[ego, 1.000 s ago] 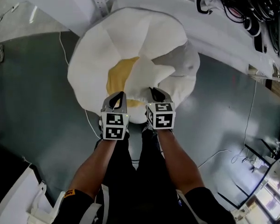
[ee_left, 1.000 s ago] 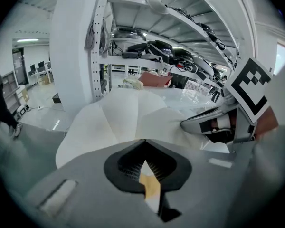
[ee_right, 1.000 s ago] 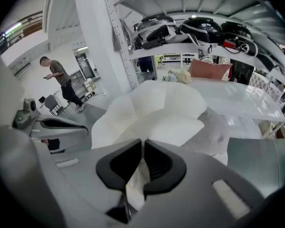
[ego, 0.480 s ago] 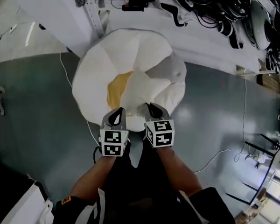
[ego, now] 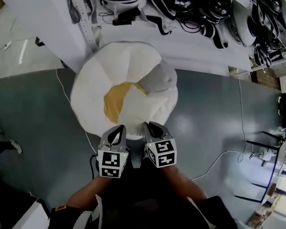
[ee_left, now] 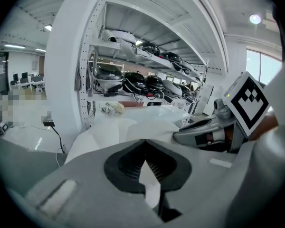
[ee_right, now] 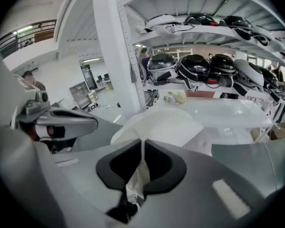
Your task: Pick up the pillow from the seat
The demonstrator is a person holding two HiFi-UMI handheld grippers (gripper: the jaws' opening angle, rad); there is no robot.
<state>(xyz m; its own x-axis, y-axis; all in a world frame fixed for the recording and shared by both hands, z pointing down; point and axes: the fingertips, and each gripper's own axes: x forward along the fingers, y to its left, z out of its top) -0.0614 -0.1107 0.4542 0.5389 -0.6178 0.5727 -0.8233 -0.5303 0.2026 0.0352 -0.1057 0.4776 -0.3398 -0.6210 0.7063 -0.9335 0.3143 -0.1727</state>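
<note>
The pillow (ego: pixel 126 61) is big, round and white with a yellow patch (ego: pixel 117 99) in its middle. It fills the centre of the head view. My left gripper (ego: pixel 117 133) and right gripper (ego: pixel 150 128) sit side by side at its near edge, both shut on pinches of its white cloth. In the left gripper view the cloth (ee_left: pixel 149 177) is caught between the dark pads, and the right gripper (ee_left: pixel 204 132) shows beside it. The right gripper view shows crumpled white cloth (ee_right: pixel 135 179) between its pads and the pillow (ee_right: pixel 166 125) beyond. A greyish rounded shape (ego: pixel 159 78) peeks out at the pillow's right; it may be the seat.
White shelving (ego: pixel 190 37) with dark helmets and cables (ego: pixel 205 8) runs along the top, just beyond the pillow. A white upright post (ego: pixel 78 13) stands at upper left. Thin cables (ego: pixel 219 159) trail over the grey floor (ego: pixel 33 109). Someone's shoes (ego: pixel 5 144) show at far left.
Both grippers have come back toward me with the pillow's edge still pinched. The bunched, star-shaped fold near them has pulled flat. More of the shelving shows at the top.
</note>
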